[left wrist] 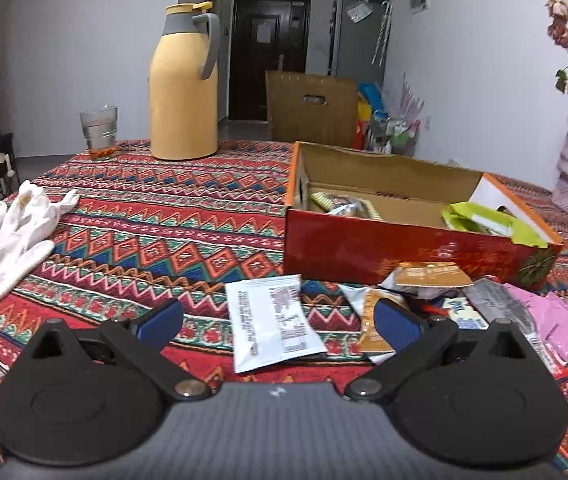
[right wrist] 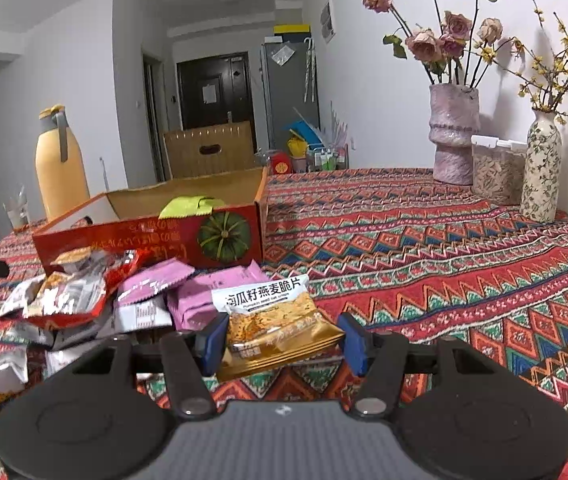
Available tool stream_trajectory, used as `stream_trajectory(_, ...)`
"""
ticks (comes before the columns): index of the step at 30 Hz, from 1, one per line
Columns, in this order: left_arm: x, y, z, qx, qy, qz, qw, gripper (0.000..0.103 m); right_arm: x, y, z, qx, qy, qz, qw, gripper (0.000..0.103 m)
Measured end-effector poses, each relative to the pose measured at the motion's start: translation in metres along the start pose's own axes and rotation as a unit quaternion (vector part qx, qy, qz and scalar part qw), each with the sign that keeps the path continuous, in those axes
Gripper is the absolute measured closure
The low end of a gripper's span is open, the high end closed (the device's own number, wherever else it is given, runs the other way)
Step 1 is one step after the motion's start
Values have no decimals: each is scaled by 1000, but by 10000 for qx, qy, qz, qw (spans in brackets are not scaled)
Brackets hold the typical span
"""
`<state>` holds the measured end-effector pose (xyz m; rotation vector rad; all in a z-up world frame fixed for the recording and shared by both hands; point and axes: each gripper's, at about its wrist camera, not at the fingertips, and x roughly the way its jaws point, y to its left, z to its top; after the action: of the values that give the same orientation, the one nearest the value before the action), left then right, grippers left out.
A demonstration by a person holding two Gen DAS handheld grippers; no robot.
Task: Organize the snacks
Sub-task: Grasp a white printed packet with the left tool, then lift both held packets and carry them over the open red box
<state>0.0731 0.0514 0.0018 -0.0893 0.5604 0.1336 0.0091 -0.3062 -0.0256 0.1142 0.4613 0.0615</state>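
A patterned red tablecloth point(right wrist: 424, 240) covers the table, where an open red cardboard box point(left wrist: 384, 252) sits just behind a heap of snack packets point(right wrist: 115, 300). Only the right wrist view shows the right gripper point(right wrist: 281, 340) pinching a gold oat-crisp packet point(right wrist: 275, 328) between its blue pads, lifted clear of the cloth beside the heap. Only the left view shows the white gloves point(left wrist: 7, 236) and the left gripper point(left wrist: 275, 320), spread wide and empty above a white sachet point(left wrist: 271, 324).

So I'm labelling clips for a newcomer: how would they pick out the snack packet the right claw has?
Find the red cardboard box with the pumpkin picture on the patterned tablecloth. In front of it lies a pile of packets; at its right edge, the right claw holds the packet. Unlike the pink packets beside it, it is white on top and golden-brown below.
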Motion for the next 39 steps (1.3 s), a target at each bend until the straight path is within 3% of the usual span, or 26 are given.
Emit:
stream_trajectory(5, 15, 1, 14, 163, 399, 321, 9986, 0, 9, 0, 5, 70, -90, 8, 9999, 46)
stream_trajectory(13, 51, -2, 24, 23, 810, 609, 9949, 0, 32, 7, 19, 213, -329, -39, 9992, 45)
stream_trajectory(24, 70, 6, 12, -180, 1025, 586, 9928, 4, 38, 1, 19, 473, -311, -35, 9984, 45)
stream_trajectory(26, 71, 5, 11, -161, 1028, 571, 9929, 10, 38, 1, 19, 484, -298, -38, 9984, 45)
stream_trajectory(28, 72, 5, 10, -137, 1082, 504, 9927, 27, 38, 1, 19, 488, -291, -49, 9984, 45)
stream_trajectory(32, 72, -1, 7, -17, 1058, 546, 9929, 31, 38, 1, 19, 493, -318, -56, 9983, 45)
stream_trajectory(36, 68, 0, 8, -16, 999, 497, 9938, 47, 36, 0, 18, 514, -372, -81, 9980, 45)
stream_trajectory(39, 65, -1, 7, -5, 947, 451, 9945, 49, 34, 2, 18, 481, -403, -107, 9980, 45)
